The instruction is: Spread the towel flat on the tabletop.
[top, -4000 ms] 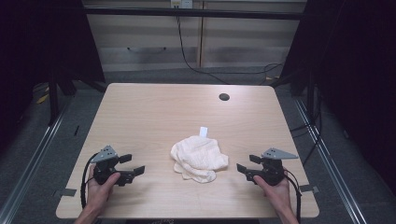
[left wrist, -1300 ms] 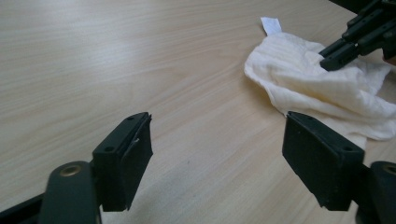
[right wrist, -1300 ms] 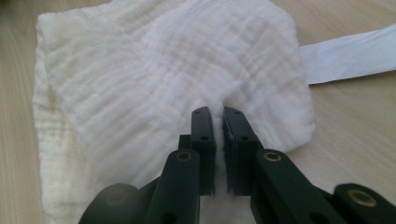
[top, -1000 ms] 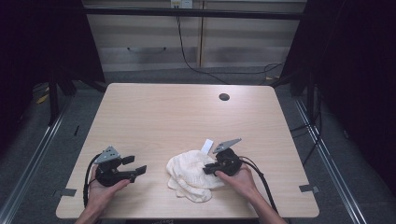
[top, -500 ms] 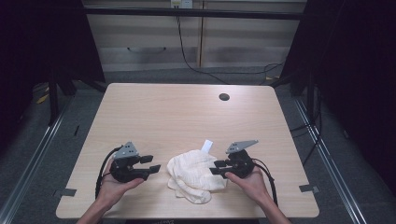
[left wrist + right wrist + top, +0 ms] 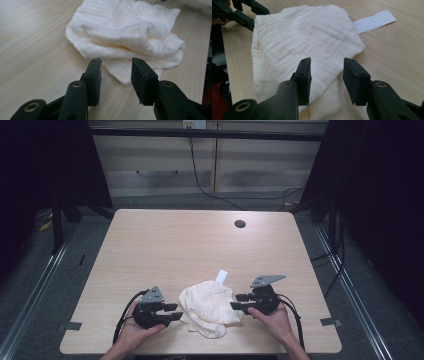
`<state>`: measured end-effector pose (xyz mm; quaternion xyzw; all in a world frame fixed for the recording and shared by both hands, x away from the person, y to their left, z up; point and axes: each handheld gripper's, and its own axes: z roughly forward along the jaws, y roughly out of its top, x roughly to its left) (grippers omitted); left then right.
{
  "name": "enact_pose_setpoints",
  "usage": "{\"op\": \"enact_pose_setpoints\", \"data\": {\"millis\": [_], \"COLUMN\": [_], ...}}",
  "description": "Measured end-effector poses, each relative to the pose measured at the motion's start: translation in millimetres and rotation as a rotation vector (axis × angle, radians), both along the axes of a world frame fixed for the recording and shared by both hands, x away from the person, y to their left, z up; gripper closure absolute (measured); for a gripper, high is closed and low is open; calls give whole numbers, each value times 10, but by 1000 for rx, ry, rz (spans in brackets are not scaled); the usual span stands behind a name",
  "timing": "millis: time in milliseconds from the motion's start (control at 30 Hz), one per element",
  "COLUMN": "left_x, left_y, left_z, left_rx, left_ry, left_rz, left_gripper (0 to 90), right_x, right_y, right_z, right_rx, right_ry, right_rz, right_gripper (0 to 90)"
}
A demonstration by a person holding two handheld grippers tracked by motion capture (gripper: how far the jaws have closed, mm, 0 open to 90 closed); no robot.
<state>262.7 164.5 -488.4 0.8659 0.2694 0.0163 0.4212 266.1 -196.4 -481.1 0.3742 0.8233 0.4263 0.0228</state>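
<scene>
Now my left tongs [image 6: 172, 311] sit at the crumpled white cloth's [image 6: 207, 307] left edge, jaws half apart and just been closing, nothing pinched. My right tongs [image 6: 238, 301], opening at its right edge, grip nothing. It lies near the table's [image 6: 190, 240] front.

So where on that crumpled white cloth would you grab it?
Probably at the thin lower corner of the cloth, coming in low from the left. There a loose flap lies flat on the table, and it sits just ahead of the open left tongs, unlike the bunched, thicker middle folds.
</scene>
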Motion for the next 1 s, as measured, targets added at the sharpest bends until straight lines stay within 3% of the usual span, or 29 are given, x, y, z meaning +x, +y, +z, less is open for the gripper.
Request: {"op": "enact_pose_setpoints", "data": {"millis": [300,467,500,600,667,767,900,1000], "left_x": [30,-25,-55,-83,-81,-16,16,25], "left_y": [-111,-186,-219,-250,-248,-191,-104,-53], "left_z": [-74,-93,-91,-81,-80,-84,-5,54], "left_rx": [43,92,109,119,119,68,-23,-63], "left_ry": [4,-33,-66,-70,-67,-20,-3,-3], "left_rz": [-24,-47,-70,-99,-101,-99,-83,-70], "left_gripper": [570,597,720,830,847,856,865,867], "right_x": [5,9,7,1,0,5,3,4], "right_y": [18,13,12,17,18,14,-3,-18], "right_z": [-32,-31,-33,-41,-42,-44,-31,-21], "right_rx": [-2,6,5,1,1,2,4,9], "right_ry": [16,23,27,28,30,30,23,24], "right_rz": [8,10,11,17,16,15,11,0], "right_gripper": [556,553,546,540,539,536,533,529]}}
